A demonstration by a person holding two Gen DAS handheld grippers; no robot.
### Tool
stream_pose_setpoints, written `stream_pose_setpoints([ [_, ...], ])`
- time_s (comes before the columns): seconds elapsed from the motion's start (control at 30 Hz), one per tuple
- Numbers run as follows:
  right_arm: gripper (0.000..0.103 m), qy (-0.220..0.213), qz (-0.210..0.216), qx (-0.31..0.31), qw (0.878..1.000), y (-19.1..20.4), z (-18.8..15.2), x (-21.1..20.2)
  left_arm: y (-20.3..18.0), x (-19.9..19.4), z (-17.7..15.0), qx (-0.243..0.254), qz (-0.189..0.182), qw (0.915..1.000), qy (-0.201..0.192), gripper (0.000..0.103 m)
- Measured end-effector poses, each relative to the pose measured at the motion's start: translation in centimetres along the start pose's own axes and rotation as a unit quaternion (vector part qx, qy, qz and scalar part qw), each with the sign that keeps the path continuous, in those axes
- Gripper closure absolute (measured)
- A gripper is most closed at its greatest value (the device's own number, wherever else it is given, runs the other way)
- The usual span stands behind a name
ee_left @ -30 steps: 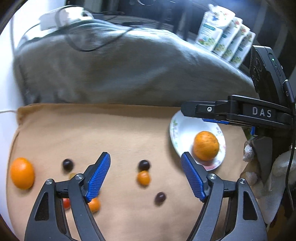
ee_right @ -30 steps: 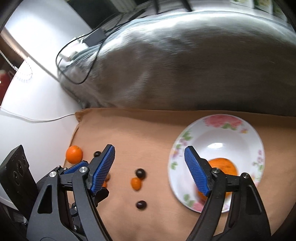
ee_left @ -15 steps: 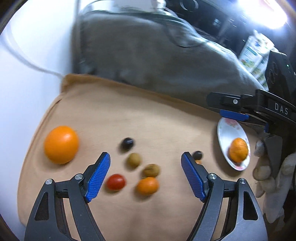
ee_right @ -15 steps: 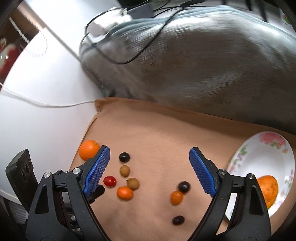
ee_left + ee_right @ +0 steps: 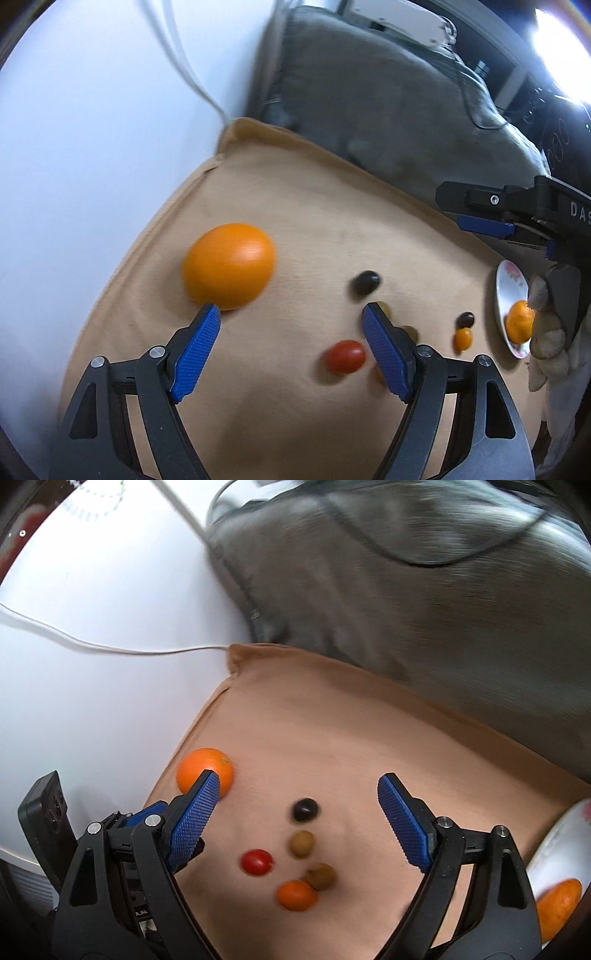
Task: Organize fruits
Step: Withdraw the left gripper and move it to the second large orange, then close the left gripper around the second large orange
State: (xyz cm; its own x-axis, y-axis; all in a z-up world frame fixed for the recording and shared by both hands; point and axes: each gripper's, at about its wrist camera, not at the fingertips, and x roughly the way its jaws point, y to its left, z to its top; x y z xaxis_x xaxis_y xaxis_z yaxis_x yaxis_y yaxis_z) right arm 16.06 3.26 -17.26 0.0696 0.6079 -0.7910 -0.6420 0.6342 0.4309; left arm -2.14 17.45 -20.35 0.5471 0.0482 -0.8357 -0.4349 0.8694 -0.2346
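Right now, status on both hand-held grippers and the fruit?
Left hand-held gripper open, near big orange. Right hand-held gripper open, empty. One orange on plate; small fruits loose nearby.

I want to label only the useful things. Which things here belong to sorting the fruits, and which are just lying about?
For the job:
- big orange
- red tomato
- small orange fruit
- two brown fruits
- dark fruit
- plate holding an orange
- left gripper and right gripper, jaws open

Just lying about:
- gray cushion
- white cable
- tan cloth
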Motion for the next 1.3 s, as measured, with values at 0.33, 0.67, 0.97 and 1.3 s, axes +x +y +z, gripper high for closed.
stream_pose_setpoints([
  [0.33,0.013,0.039,0.048,-0.014,0.998,3.6,1.2,5.6,4.6,2.3,-2.2,-0.045,-0.002,0.9990,0.006,0.024],
  [0.67,0.013,0.079,0.101,0.002,0.992,5.6,1.4,10.4,6.2,4.1,-2.2,-0.053,-0.016,0.9984,0.013,0.024],
  [0.97,0.013,0.114,0.129,0.017,0.985,6.1,1.1,13.5,6.2,5.3,-2.1,-0.051,-0.030,0.9980,0.024,0.024],
  [1.3,0.013,0.126,0.151,0.041,0.980,5.7,0.4,14.7,6.4,5.9,-1.8,-0.058,-0.041,0.9971,0.025,0.024],
])
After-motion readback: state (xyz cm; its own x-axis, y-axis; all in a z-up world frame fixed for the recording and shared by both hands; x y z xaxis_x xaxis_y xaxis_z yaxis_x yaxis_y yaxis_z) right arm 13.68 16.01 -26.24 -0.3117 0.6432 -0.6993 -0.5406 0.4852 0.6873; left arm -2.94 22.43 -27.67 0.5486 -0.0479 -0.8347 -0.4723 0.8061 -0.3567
